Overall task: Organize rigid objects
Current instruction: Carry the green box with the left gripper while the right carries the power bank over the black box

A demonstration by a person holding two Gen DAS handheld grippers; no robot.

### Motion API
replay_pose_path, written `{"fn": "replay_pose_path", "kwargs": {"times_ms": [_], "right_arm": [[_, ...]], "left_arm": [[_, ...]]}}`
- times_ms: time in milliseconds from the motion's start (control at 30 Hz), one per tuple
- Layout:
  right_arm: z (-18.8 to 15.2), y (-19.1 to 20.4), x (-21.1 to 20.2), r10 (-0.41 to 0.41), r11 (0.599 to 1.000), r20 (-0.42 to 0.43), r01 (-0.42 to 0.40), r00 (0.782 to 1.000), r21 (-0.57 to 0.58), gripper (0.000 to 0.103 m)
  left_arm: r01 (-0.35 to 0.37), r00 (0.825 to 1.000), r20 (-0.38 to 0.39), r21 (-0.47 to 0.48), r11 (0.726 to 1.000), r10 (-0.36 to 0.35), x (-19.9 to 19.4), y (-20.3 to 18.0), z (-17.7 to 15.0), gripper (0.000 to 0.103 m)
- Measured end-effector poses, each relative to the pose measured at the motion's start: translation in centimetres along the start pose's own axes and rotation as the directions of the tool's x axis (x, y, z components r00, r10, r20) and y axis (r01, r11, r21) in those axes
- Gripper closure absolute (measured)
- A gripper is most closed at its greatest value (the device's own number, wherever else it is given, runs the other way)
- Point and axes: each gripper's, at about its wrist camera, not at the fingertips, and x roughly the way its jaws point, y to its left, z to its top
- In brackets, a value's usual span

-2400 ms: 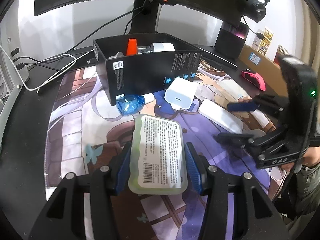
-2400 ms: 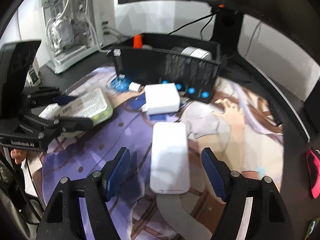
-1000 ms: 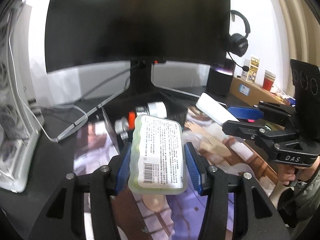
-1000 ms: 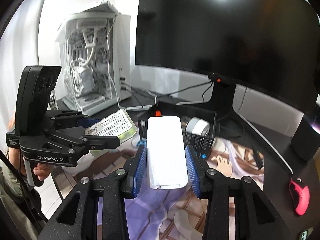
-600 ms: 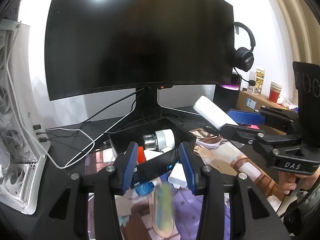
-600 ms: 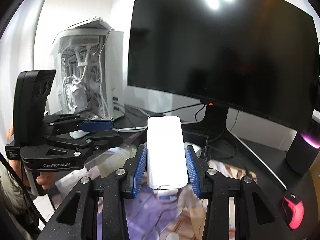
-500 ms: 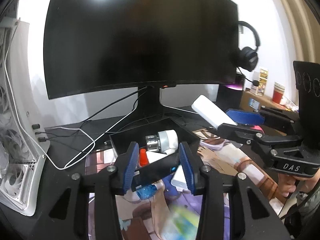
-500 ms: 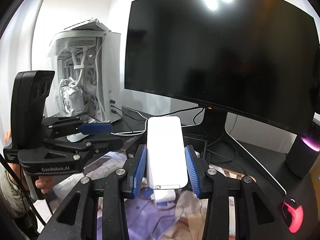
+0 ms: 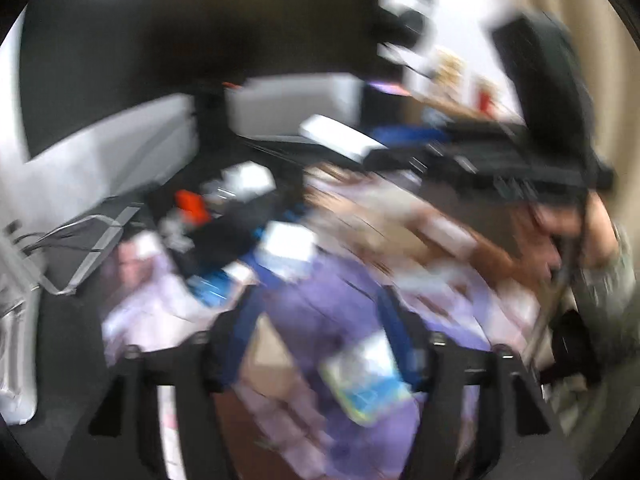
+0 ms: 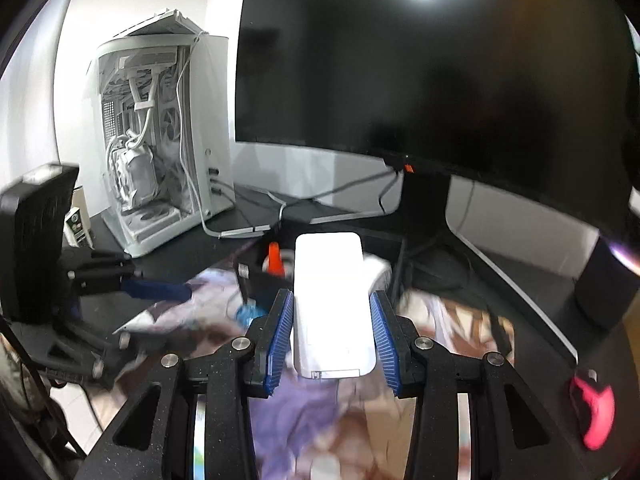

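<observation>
The left wrist view is badly blurred. My left gripper (image 9: 320,320) hangs over the printed desk mat (image 9: 320,300) with its jaws opening and nothing pressed between the pads. The green-rimmed labelled case (image 9: 368,384) lies on the mat by the right finger. My right gripper (image 10: 332,300) is shut on a flat white power bank (image 10: 334,308), held up in front of the black box (image 10: 256,284). That box (image 9: 224,232) holds an orange piece (image 9: 190,202) and white items. A white charger (image 9: 286,246) and a blue item (image 9: 212,284) lie in front of it.
A large dark monitor (image 10: 420,72) on its stand rises behind the box. A white PC case (image 10: 160,168) with trailing cables stands at the left. A pink mouse (image 10: 592,416) and a dark speaker (image 10: 604,288) sit at the right. A hand (image 9: 600,232) holds the right gripper.
The green case slipped out of my left gripper and fell onto the mat. The left jaws narrowed empty, then widened, and that view swung downward. My right gripper kept the power bank and shifted slightly.
</observation>
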Motion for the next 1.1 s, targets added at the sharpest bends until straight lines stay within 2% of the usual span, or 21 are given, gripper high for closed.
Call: {"fn": "replay_pose_path", "kwargs": {"times_ms": [133,300,467,500,533,767,833,933,1000,1033,1100], "right_arm": [[-2.7,0.2,-1.3,0.001,1.0,-0.05,-0.002,0.999,-0.013,0.063],[-5.9,-0.1,-1.6,0.041,0.999,-0.122,-0.038,0.992,0.02,0.063],[-7.3,-0.2,-0.7,0.057,0.998,-0.163,-0.05,0.985,0.044,0.063],[-7.5,-0.1,-0.4,0.061,0.998,-0.17,-0.054,0.984,0.045,0.063],[-7.6,0.0,-0.2,0.065,0.997,-0.178,-0.058,0.982,0.043,0.063],[-8.2,0.6,1.7,0.084,0.996,-0.227,-0.076,0.97,0.042,0.063],[-8.4,0.5,1.9,0.088,0.996,-0.232,-0.079,0.969,0.049,0.063],[-8.4,0.3,1.9,0.088,0.995,-0.23,-0.077,0.969,0.055,0.063],[-8.4,0.3,1.8,0.087,0.996,-0.227,-0.076,0.97,0.057,0.063],[-8.3,0.2,1.8,0.086,0.996,-0.225,-0.075,0.971,0.057,0.063],[-8.3,0.2,1.8,0.085,0.996,-0.224,-0.075,0.971,0.056,0.063]], "left_arm": [[0.049,0.996,-0.082,0.129,0.99,-0.038,1.5,-3.3,-1.3,0.039],[0.084,0.985,-0.16,0.167,0.982,-0.058,3.1,-4.0,-2.4,0.038],[0.077,0.987,-0.152,0.21,0.975,-0.045,3.0,-4.5,-2.8,0.032],[0.079,0.987,-0.152,0.223,0.972,-0.045,3.0,-4.7,-3.0,0.029],[0.092,0.986,-0.157,0.24,0.966,-0.055,3.0,-5.0,-3.1,0.021],[0.067,0.988,-0.15,0.237,0.969,-0.032,3.6,-4.7,-3.0,0.021],[0.036,0.988,-0.152,0.231,0.972,0.0,4.2,-4.2,-2.9,0.022],[0.076,0.986,-0.162,0.2,0.977,-0.044,4.9,-3.3,-2.8,0.022],[0.109,0.981,-0.177,0.175,0.979,-0.078,5.0,-3.0,-2.7,0.034],[0.116,0.98,-0.18,0.165,0.979,-0.086,5.0,-2.9,-2.7,0.043],[0.101,0.982,-0.173,0.159,0.982,-0.073,5.0,-2.9,-2.7,0.044]]}}
